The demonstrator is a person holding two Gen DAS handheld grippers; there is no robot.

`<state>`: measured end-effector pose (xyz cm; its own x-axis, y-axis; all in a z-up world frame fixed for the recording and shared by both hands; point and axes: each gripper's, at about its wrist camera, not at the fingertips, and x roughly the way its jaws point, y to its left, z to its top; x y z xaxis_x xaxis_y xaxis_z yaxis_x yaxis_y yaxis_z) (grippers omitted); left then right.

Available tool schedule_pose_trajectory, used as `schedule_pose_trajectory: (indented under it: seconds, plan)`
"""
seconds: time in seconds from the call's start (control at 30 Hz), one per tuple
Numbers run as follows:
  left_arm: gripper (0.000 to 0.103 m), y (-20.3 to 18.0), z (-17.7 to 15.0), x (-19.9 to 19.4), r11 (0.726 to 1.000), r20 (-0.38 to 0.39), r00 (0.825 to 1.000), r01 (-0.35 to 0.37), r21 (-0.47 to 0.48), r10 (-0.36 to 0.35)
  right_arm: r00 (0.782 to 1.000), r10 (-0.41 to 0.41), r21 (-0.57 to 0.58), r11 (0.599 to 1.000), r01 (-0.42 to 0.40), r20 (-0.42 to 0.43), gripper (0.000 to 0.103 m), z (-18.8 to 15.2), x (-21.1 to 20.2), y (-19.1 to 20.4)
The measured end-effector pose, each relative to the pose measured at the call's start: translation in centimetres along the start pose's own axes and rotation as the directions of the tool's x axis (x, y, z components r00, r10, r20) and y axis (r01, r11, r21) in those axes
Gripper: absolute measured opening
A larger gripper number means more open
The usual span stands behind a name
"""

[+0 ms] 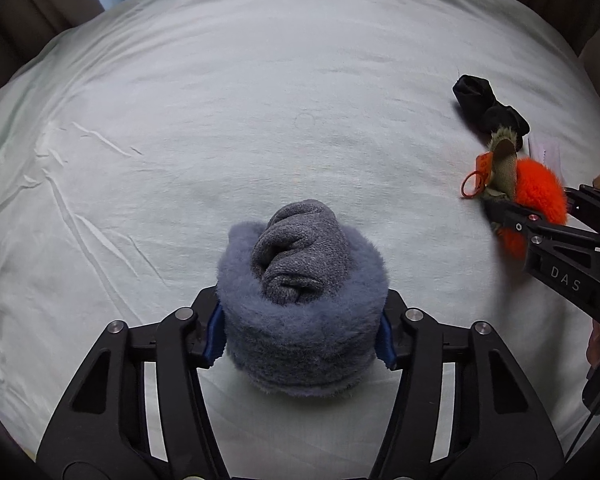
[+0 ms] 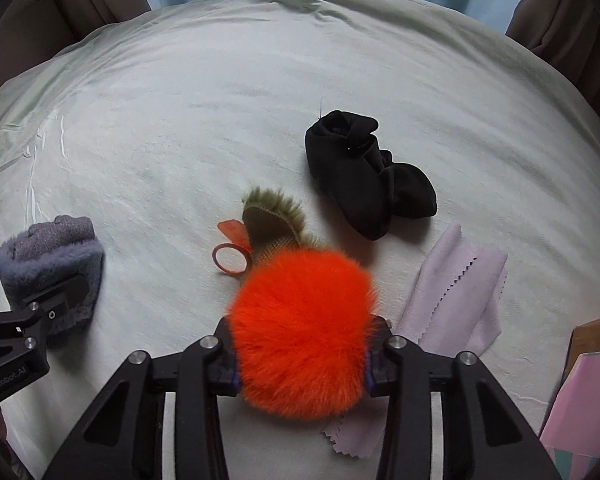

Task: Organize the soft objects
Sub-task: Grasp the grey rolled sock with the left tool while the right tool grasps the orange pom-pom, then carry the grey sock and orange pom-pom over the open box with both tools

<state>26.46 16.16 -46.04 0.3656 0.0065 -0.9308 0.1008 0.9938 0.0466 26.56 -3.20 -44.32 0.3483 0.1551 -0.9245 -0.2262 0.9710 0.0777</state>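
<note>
- Left gripper: pads pinching the grey fuzzy sock bundle, on the pale sheet.
- Right gripper: pads pinching the orange pom-pom, on the sheet.
- Black socks: beyond the pom-pom.
- Lilac cloth: just right of it.

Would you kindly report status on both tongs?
Left tongs shut on fuzzy grey-blue sock roll. Right tongs shut on fluffy orange pompom. Nothing in the way.
</note>
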Motion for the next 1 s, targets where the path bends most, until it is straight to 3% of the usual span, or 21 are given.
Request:
schedule_pose_trajectory:
  seconds: [0.2, 0.5, 0.73, 1.0]
  plan:
    - [0.049, 0.2, 0.0, -1.8, 1.000, 0.012, 1.000, 0.010, -0.014, -0.010, 1.000, 0.014, 0.027, 1.000, -0.015, 0.028, 0.037, 0.0, -2.0, -0.1]
    - [0.049, 0.9, -0.7, -8.2, 0.999, 0.092, 0.996, 0.006, -0.040, -0.003, 0.994, 0.020, 0.037, 0.999, -0.024, 0.111, 0.037, 0.1, -8.3, 0.5]
    - [0.049, -0.4, -0.8, -15.9, 0.999, 0.181, 0.983, 0.025, -0.026, -0.020, 0.986, 0.017, 0.083, 0.996, -0.031, 0.169, 0.037, -1.0, -16.2, 0.4]
    - [0.049, -5.0, -0.5, -23.9, 0.997, 0.271, 0.960, 0.066, 0.048, -0.076, 0.972, -0.010, 0.122, 0.992, -0.020, 0.236, 0.037, -2.1, -25.8, -0.7]
